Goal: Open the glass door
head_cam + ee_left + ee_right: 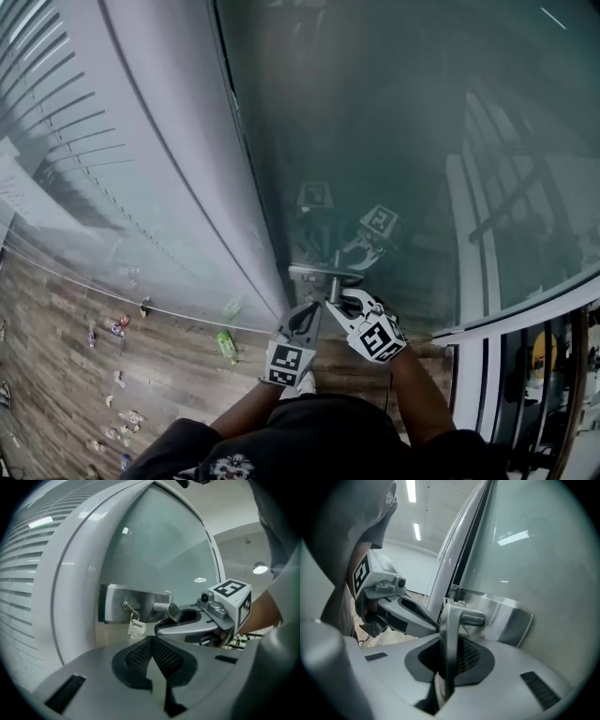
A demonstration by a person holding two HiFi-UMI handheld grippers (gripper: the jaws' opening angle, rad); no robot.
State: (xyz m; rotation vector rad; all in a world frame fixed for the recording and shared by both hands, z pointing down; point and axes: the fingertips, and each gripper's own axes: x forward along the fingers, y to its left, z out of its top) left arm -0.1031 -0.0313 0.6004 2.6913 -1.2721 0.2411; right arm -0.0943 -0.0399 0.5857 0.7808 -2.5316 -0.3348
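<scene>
Glass door [375, 141], lever handle [451, 625] at 5 o'clock of head view, clamped by right gripper [449, 648]; left gripper [152, 641] pinched together, empty; key [136, 628] stamp illegible.

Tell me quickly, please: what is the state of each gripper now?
Left gripper: closed, nothing between its jaws.
Right gripper: closed on the door handle.
</scene>
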